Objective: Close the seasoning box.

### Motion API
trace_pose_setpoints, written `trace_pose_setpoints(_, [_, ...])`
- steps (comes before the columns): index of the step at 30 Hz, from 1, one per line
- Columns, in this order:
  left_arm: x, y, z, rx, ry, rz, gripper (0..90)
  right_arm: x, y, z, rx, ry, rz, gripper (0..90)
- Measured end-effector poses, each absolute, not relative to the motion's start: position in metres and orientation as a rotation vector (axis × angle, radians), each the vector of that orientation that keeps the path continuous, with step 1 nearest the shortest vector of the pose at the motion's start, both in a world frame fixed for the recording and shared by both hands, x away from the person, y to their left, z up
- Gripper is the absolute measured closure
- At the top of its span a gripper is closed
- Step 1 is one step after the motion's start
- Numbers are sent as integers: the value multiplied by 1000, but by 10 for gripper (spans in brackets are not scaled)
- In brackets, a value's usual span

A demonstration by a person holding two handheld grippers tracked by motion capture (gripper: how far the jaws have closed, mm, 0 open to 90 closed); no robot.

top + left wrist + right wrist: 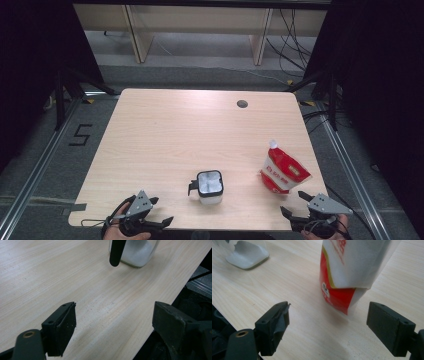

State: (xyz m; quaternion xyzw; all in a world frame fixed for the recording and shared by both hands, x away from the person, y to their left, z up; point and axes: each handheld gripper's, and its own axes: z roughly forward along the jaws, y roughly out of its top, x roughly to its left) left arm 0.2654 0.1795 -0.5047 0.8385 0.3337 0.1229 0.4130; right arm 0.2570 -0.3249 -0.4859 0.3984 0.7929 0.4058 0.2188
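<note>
Dark curtains and a grey floor frame your pale wooden table (pixel 165 135), which takes up the middle of the high view and carries just two things near its lower edge. Largest is the red and white pouch (pixel 283 171), standing at the lower right with its spout up and apparently still capped; in the right gripper view it rises just ahead of your jaws, in the upper middle of that frame. Left of it, at the lower centre, sits the clear jar (pixel 210 187) with a black handle and white powder inside, its top open; in the left gripper view it is at the upper edge, well ahead of the jaws. Your right gripper (pixel 300 205) rests at the lower right corner, jaws spread wide with nothing between them, near the pouch but apart from it. Your left gripper (pixel 161 210) sits at the lower left edge, jaws equally wide and empty. Judging by this, nothing is gripped yet; grasping the pouch, opening it and any pouring into the jar are all still ahead.
</note>
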Motion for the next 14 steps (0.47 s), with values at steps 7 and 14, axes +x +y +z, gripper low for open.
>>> trace_pose_setpoints(7, [266,181,-504,2090,876,295,187,259,-325,-488,1082,2196,1126,186])
trace_pose_setpoints(14, [267,182,-504,2087,896,303,187,258,-325,-487,1113,2201,1123,189])
